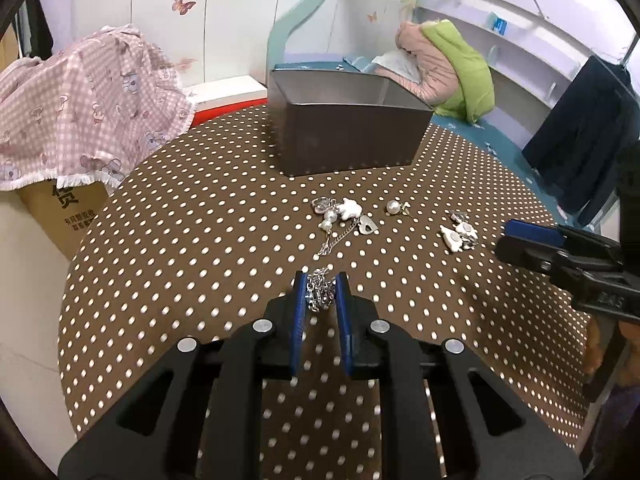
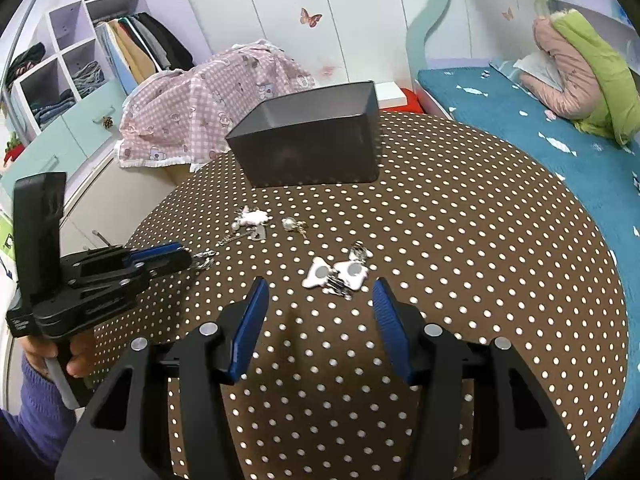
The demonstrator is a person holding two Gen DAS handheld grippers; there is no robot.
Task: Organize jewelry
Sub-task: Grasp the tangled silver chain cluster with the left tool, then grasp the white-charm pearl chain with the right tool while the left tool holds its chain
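**Operator:** Nearest my left camera is the left gripper (image 1: 321,292), its blue pads drawn in on a silver chain (image 1: 320,294) bunched between them, low over the dotted tablecloth (image 1: 180,240). I read that as a grip on the chain.

**Spotter:** And the right gripper (image 2: 320,304)?

**Operator:** Jaws wide apart, nothing between them, hovering just short of the white butterfly clips (image 2: 336,276). Farther off lie the charm cluster (image 1: 344,216) and a pearl earring (image 1: 396,207), near each other but apart.

**Spotter:** Where does it all go?

**Operator:** Into the dark box (image 1: 348,140) at the far side, I'd judge. It stands open; I see only bare inner walls, and its floor is hidden from both views.

**Spotter:** Advice for the lift?

**Operator:** Raise straight and slowly, since loose links may trail, and pass to the left of the charm cluster so the chain doesn't snag it.
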